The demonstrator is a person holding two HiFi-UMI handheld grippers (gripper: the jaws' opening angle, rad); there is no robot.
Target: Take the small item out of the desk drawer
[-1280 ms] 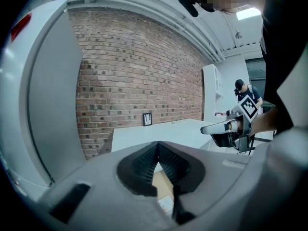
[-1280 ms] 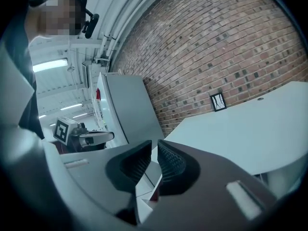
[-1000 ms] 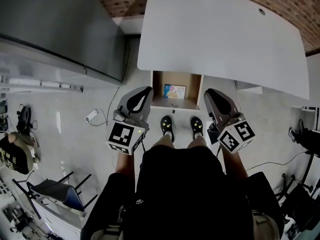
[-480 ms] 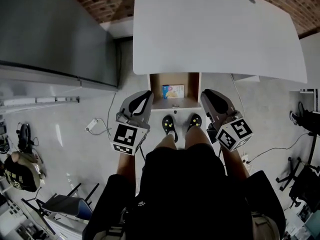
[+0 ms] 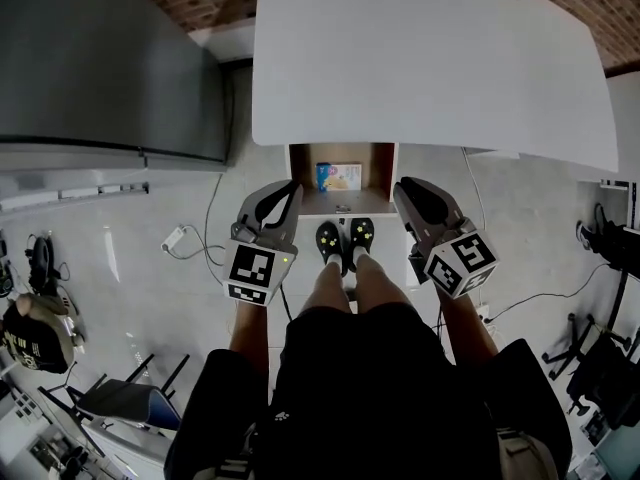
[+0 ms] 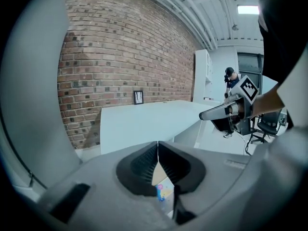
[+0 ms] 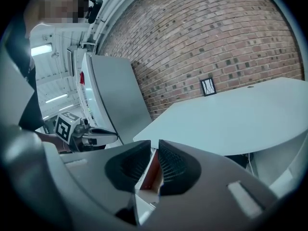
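From the head view, the left gripper (image 5: 283,194) and the right gripper (image 5: 408,192) flanked the open drawer (image 5: 302,168). The small item (image 5: 343,176) lay inside it, ahead of and between both grippers. In the left gripper view, the jaws met at their tips, empty, with the item just beyond them. In the right gripper view, the jaws had just been opening and stood slightly apart, with nothing between them.
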